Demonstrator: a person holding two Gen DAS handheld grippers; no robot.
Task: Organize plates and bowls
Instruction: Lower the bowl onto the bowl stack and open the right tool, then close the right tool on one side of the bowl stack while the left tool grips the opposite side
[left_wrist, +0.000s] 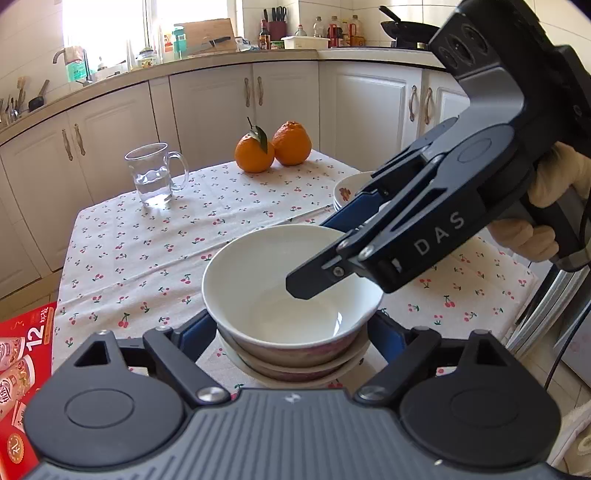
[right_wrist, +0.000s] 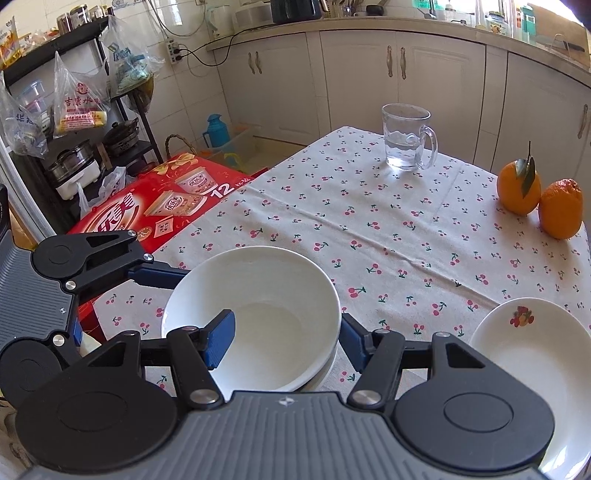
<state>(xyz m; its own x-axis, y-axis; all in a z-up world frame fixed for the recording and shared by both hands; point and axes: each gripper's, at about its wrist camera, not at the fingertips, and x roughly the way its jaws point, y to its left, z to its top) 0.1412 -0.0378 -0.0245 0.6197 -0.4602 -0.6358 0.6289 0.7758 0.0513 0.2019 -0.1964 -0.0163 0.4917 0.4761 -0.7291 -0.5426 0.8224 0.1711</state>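
A white bowl (left_wrist: 280, 284) sits on top of a stack of bowls (left_wrist: 295, 363) near the table's front edge. It also shows in the right wrist view (right_wrist: 258, 306). My left gripper (left_wrist: 291, 328) is open, its fingers on either side of the stack below the top bowl. My right gripper (right_wrist: 284, 338) is open and straddles the top bowl's rim: one finger is inside the bowl and one is outside. In the left wrist view the right gripper (left_wrist: 325, 254) reaches in from the right. White plates with a fruit print (right_wrist: 532, 354) are stacked to the right.
A glass mug of water (left_wrist: 153, 173) and two oranges (left_wrist: 273, 147) stand at the far side of the cherry-print tablecloth (left_wrist: 147, 258). A red carton (right_wrist: 162, 199) lies beside the table on the left. Kitchen cabinets (left_wrist: 214, 107) lie behind.
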